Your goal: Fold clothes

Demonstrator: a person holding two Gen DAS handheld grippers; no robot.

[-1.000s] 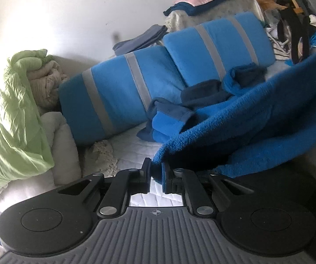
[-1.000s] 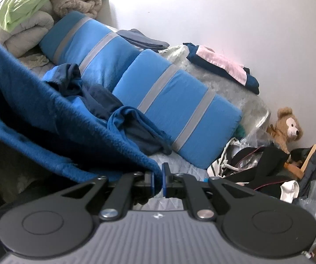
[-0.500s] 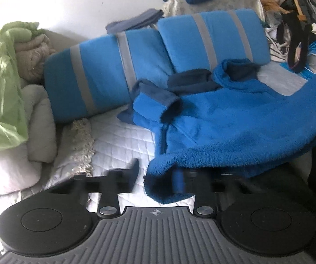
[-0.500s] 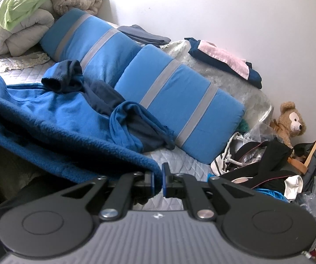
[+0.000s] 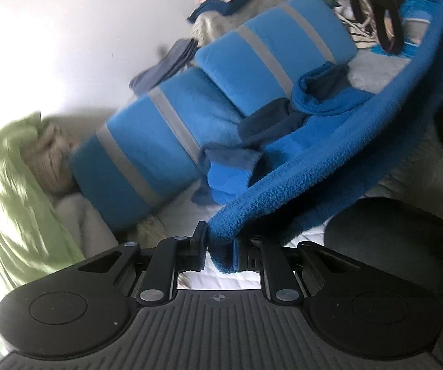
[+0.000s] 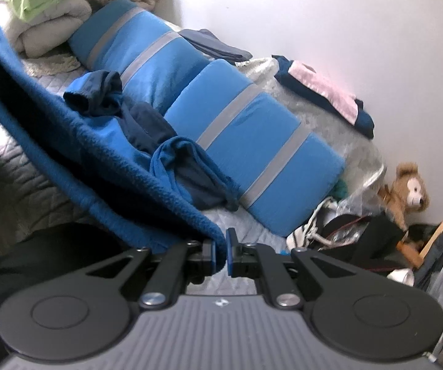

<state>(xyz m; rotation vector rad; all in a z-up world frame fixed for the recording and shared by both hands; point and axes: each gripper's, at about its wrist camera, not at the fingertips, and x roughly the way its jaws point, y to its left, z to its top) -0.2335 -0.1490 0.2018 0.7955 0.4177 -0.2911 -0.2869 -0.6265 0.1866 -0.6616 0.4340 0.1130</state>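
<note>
Blue fleece garment (image 5: 329,160) stretched lengthwise between left fingers (image 5: 201,243) and right fingers (image 6: 210,254), both clamping its hem.

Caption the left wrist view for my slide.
Left hand-held gripper pinches the blue fleece garment's edge, lifted above the bed.

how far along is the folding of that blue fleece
Early. Done: a few folded clothes lie stacked by the wall. In hand: the left gripper and right gripper each pinch the hem of the blue fleece, lifted off the bed. Left: no fold made yet; its sleeves lie bunched.
</note>
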